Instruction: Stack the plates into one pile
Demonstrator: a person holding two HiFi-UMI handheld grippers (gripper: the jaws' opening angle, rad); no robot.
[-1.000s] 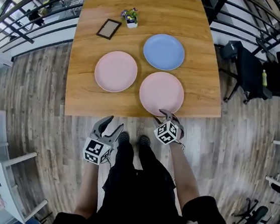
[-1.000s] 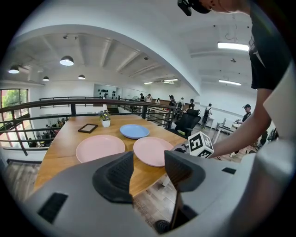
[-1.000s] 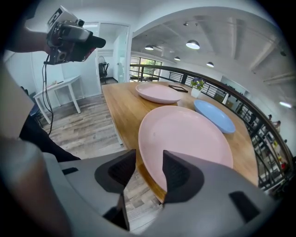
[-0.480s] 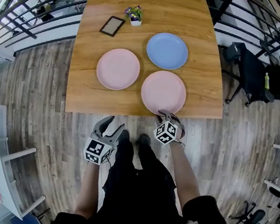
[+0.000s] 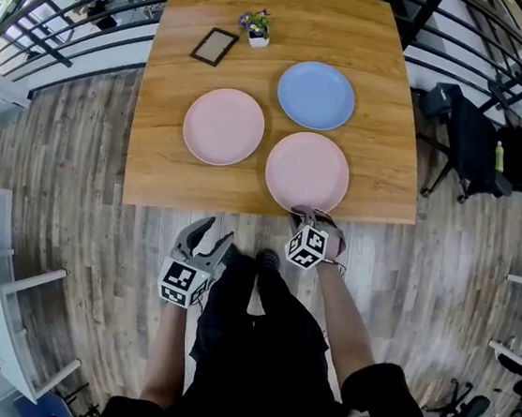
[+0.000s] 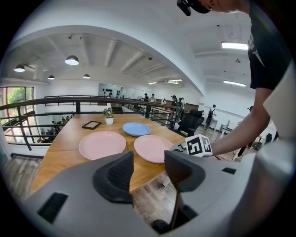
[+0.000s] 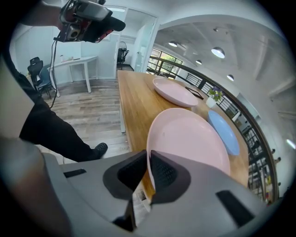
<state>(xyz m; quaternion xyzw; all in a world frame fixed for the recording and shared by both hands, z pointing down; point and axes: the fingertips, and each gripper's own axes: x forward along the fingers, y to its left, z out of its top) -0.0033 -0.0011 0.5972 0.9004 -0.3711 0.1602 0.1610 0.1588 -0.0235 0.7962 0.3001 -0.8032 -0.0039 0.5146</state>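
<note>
Now, in the head view, a blue plate (image 5: pixel 316 95) lies far on the table (image 5: pixel 162 172), a pink plate (image 5: pixel 224 127) to the left, and the near pink plate (image 5: pixel 307 171) is by the right gripper (image 5: pixel 309 216). The left gripper (image 5: pixel 216 230) hangs off the table. In the left gripper view its jaws are apart and empty. In the right gripper view the jaws have just been closing and now pinch the near plate's rim. Such a thin edge hold may let the plate tip or slip to the floor (image 7: pixel 83 102) when lifted.
</note>
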